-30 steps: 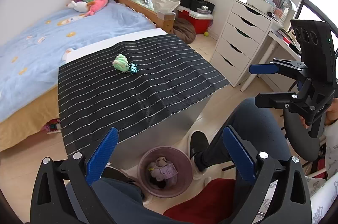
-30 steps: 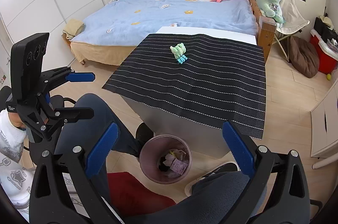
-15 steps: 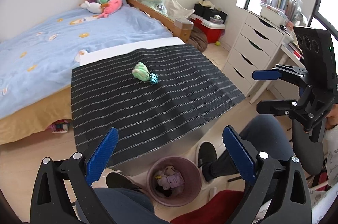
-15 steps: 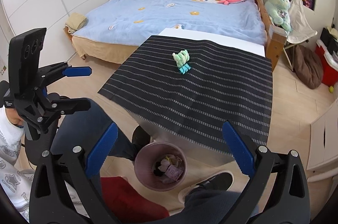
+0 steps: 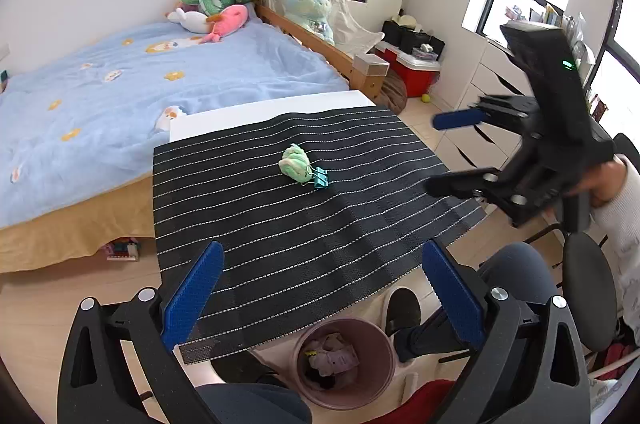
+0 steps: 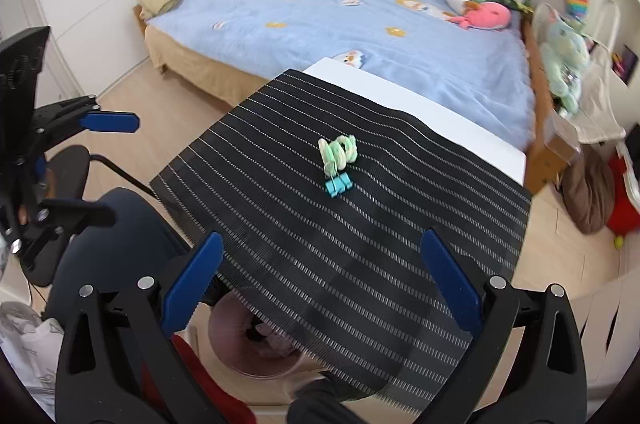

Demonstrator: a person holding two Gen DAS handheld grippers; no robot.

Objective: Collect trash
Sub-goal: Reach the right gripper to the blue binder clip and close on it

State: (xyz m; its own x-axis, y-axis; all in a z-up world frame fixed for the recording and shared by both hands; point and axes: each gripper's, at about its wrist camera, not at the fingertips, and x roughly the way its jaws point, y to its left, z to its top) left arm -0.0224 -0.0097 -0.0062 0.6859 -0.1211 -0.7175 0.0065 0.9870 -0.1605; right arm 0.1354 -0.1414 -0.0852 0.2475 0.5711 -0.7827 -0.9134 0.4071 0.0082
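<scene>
A green crumpled bundle with a teal binder clip (image 5: 301,168) lies alone in the middle of the black striped mat (image 5: 280,232) on the table; it also shows in the right wrist view (image 6: 338,155). A pink trash bin (image 5: 344,364) holding crumpled trash stands on the floor under the table's near edge, partly hidden by the mat in the right wrist view (image 6: 248,340). My left gripper (image 5: 320,288) is open and empty above the near edge. My right gripper (image 6: 320,284) is open and empty, also over the near edge; it shows at the right of the left wrist view (image 5: 460,147).
A bed with a blue blanket (image 5: 120,95) and plush toys lies behind the table. White drawers (image 5: 480,91) and a red box (image 5: 416,75) stand at the right. My legs and a red cushion (image 5: 432,400) are beside the bin.
Both grippers have risen and moved forward over the table's near edge, toward the green bundle. Both stay open and empty. The bin has slid lower in view.
</scene>
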